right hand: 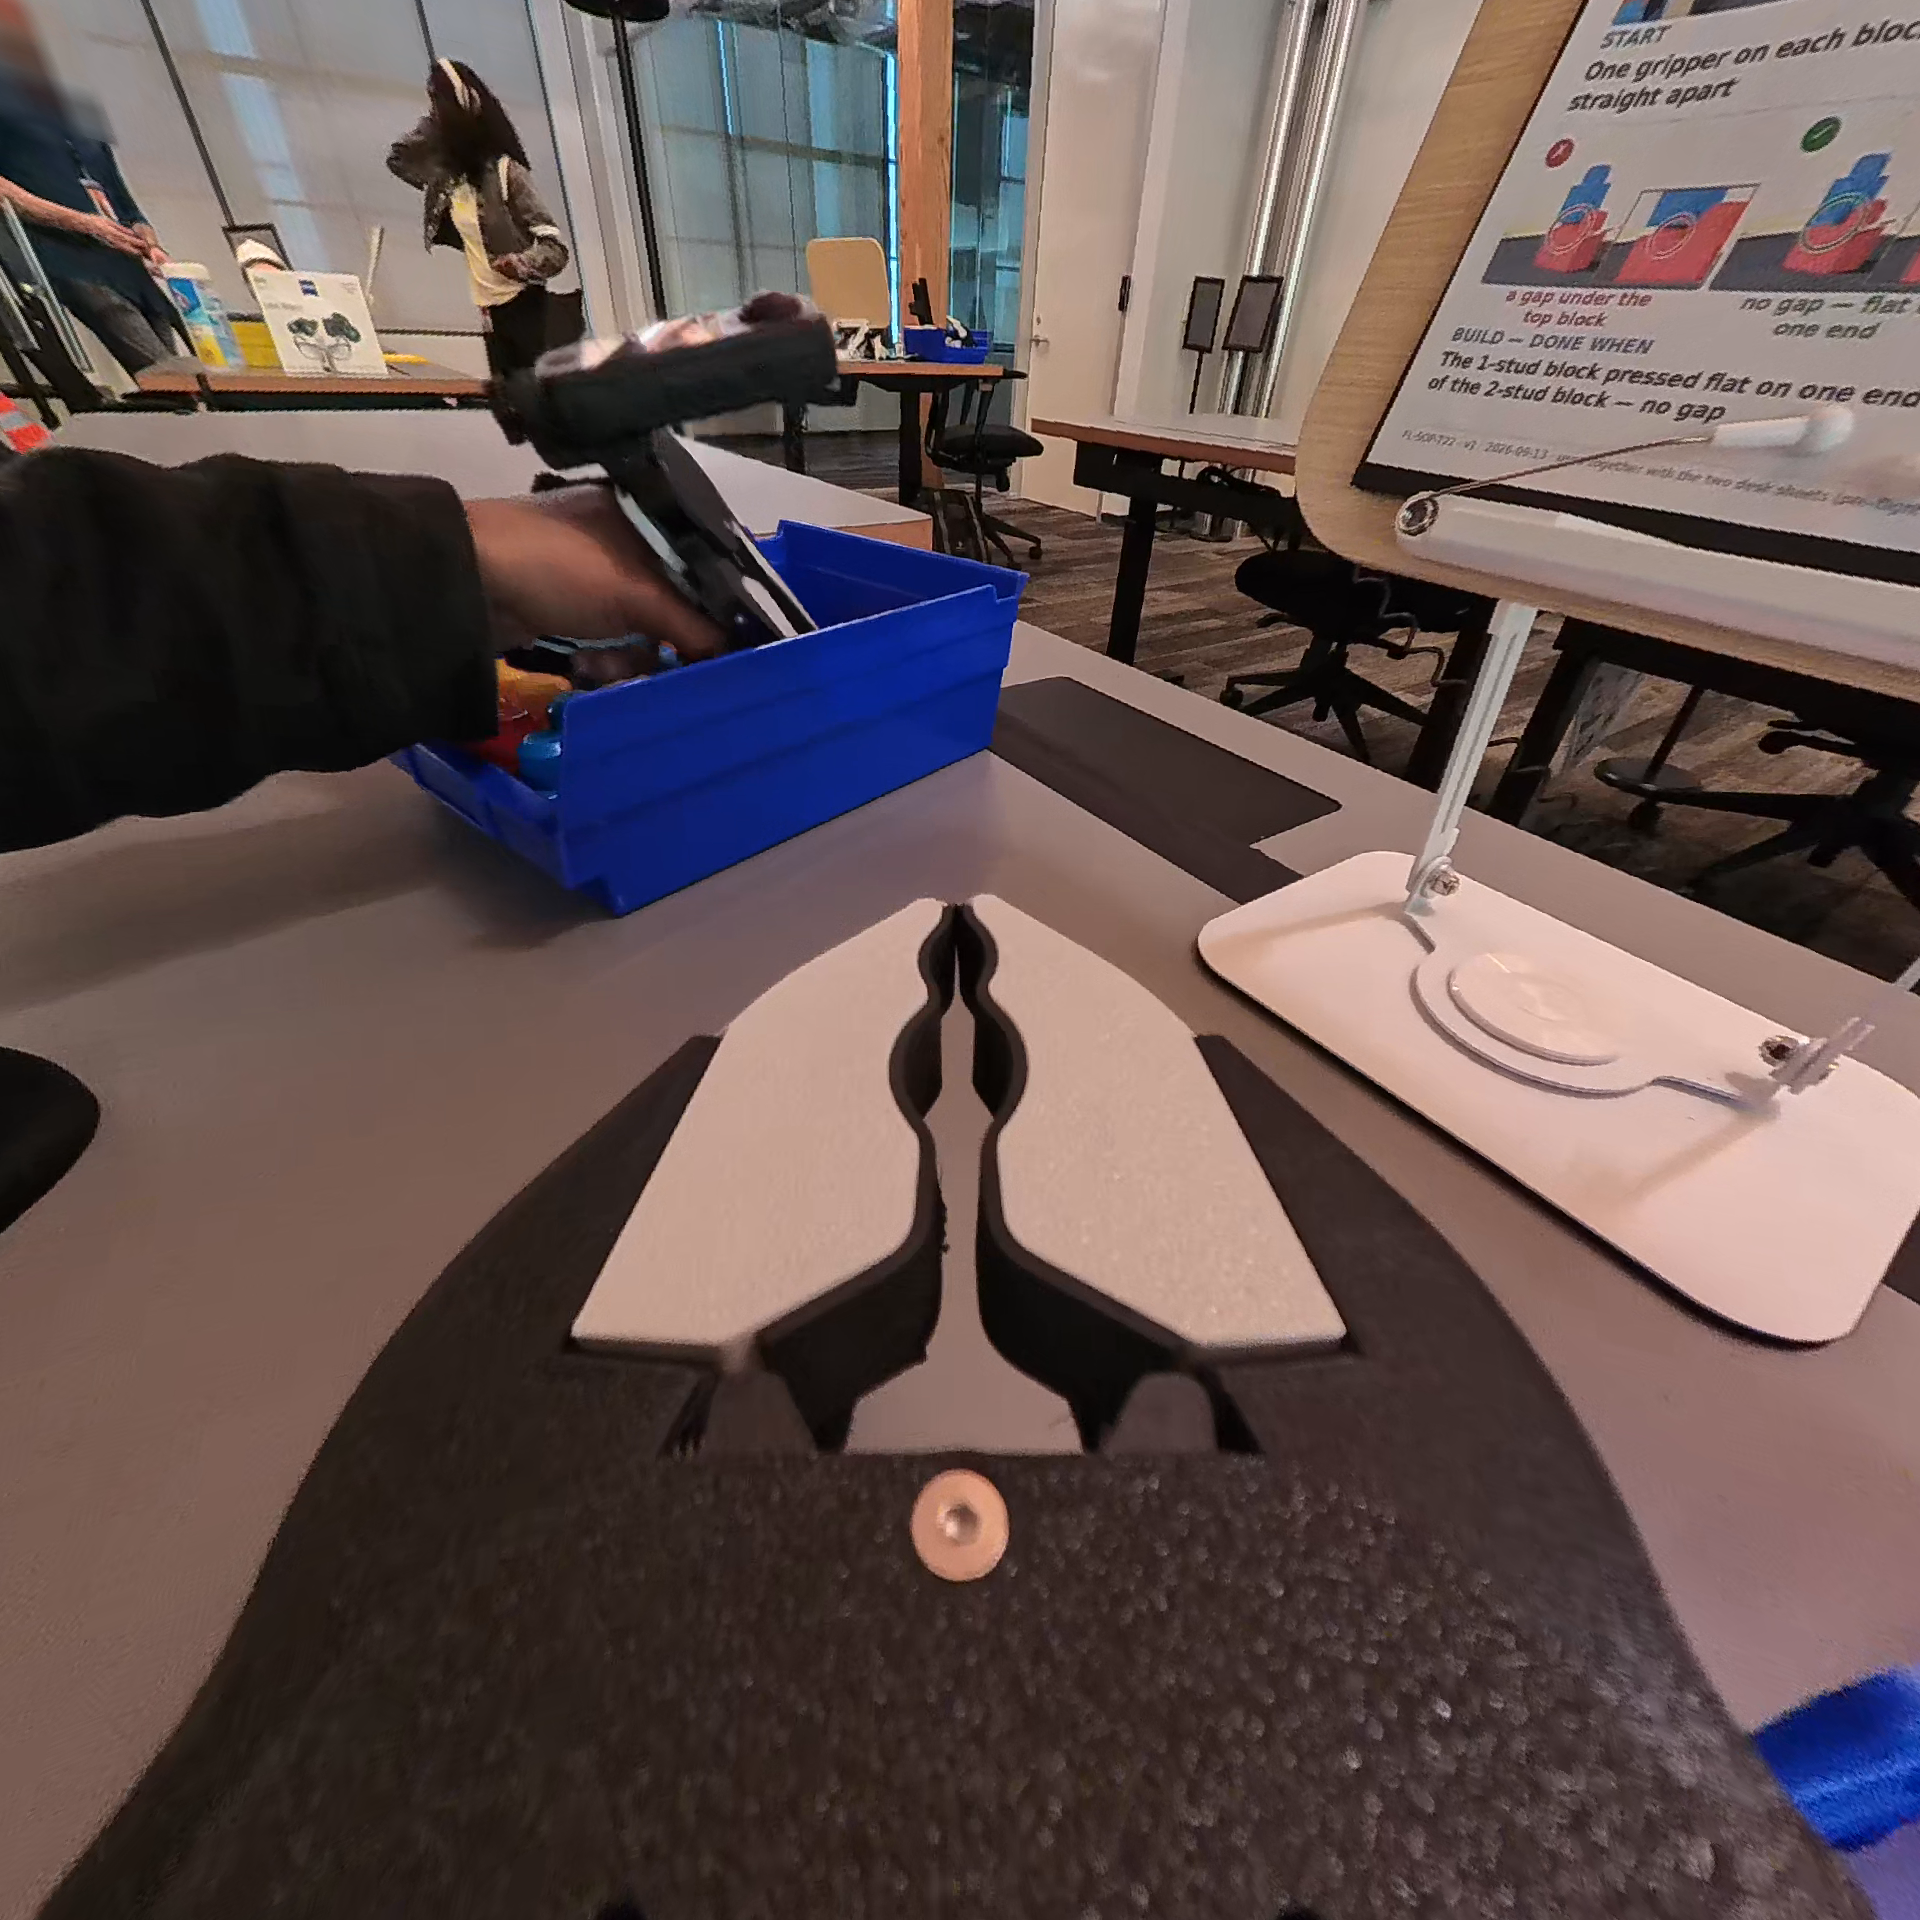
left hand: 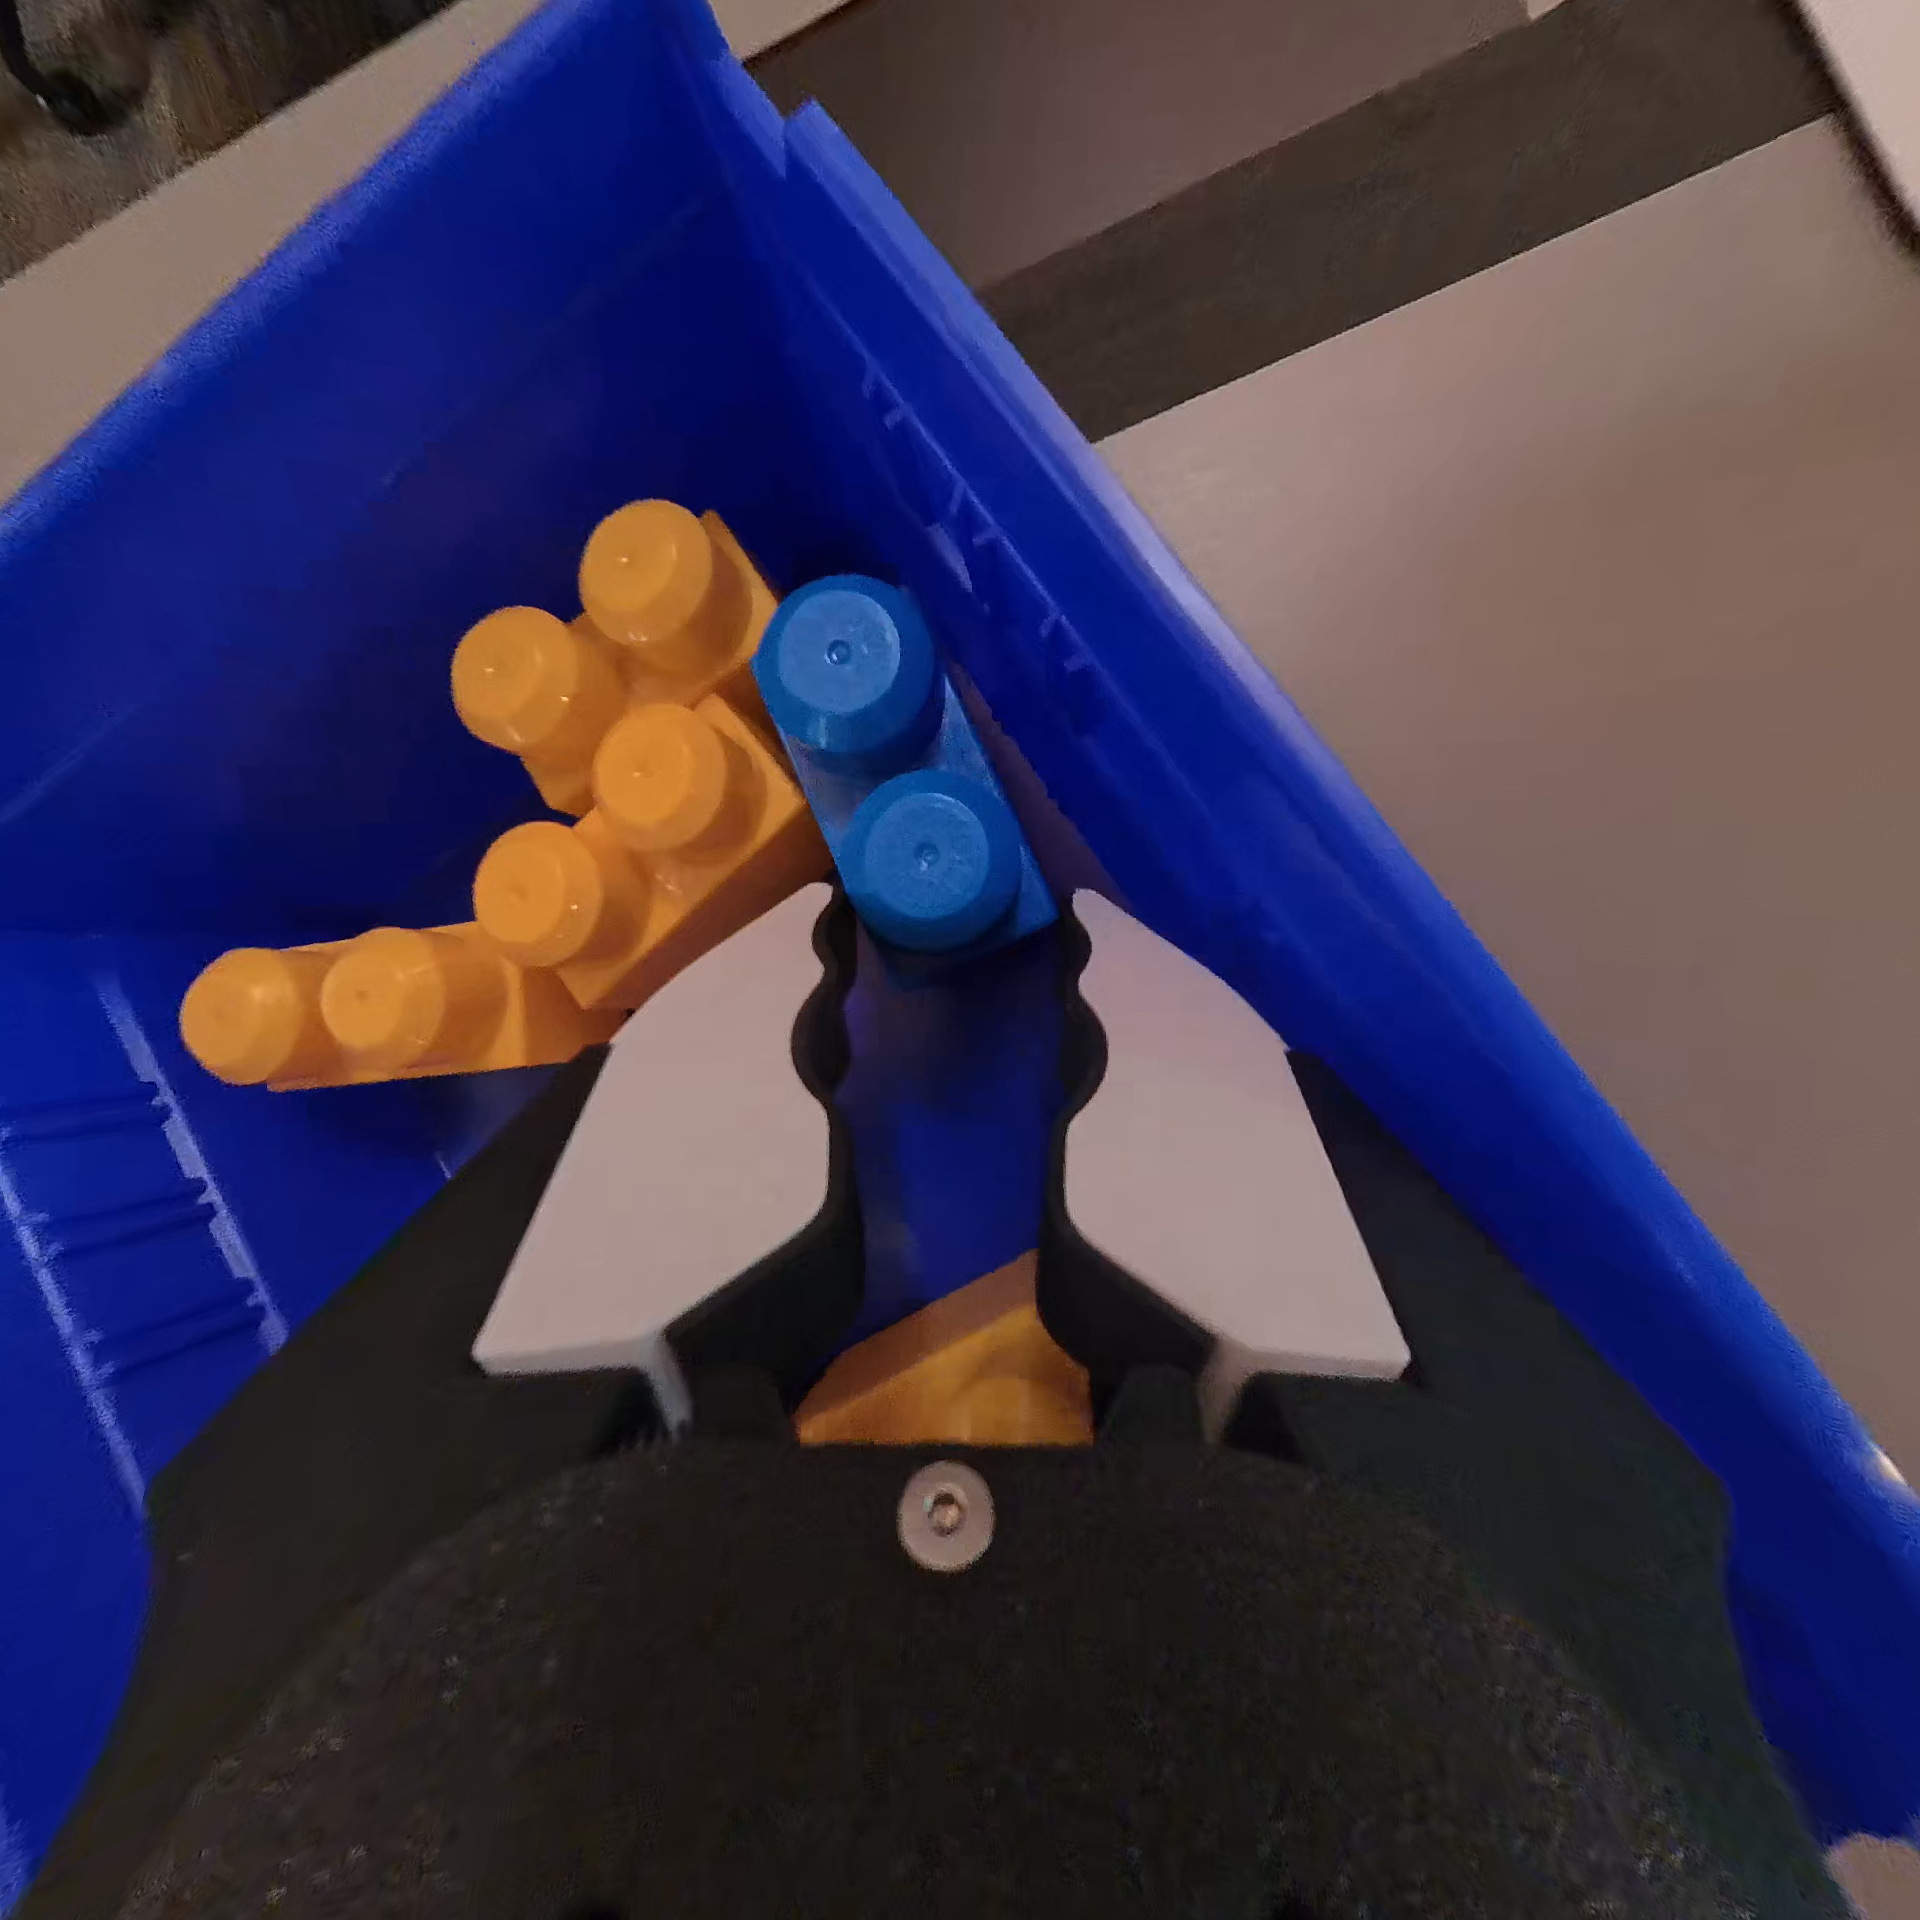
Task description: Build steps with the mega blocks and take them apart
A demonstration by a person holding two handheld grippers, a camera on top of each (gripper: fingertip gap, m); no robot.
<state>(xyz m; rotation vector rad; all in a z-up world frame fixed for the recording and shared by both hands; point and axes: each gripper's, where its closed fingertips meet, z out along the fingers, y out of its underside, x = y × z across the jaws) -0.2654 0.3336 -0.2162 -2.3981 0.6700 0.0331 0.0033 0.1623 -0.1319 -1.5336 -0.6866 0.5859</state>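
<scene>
My left gripper (left hand: pixel 951 914) is down inside the blue bin (left hand: pixel 416 416), its fingertips closed on the near end of a blue two-stud block (left hand: pixel 894 758) that lies against the bin's right wall. Several yellow blocks (left hand: pixel 644 769) lie just left of it, and another yellow block (left hand: pixel 945 1371) shows under the gripper's base. My right gripper (right hand: pixel 956 914) is shut and empty, low over the grey table. In the right wrist view the bin (right hand: pixel 790 748) stands ahead to the left, with the left gripper (right hand: pixel 727 561) tilted down into it and coloured blocks (right hand: pixel 530 717) visible inside.
A white stand base (right hand: pixel 1558 1091) with an instruction board (right hand: pixel 1662 260) stands on the right of the table. A dark mat (right hand: pixel 1143 769) lies behind the bin. A sleeved arm (right hand: pixel 208 623) crosses from the left. People, desks and chairs are in the background. Across from one pair of fingers to the other is roughly 35 centimeters.
</scene>
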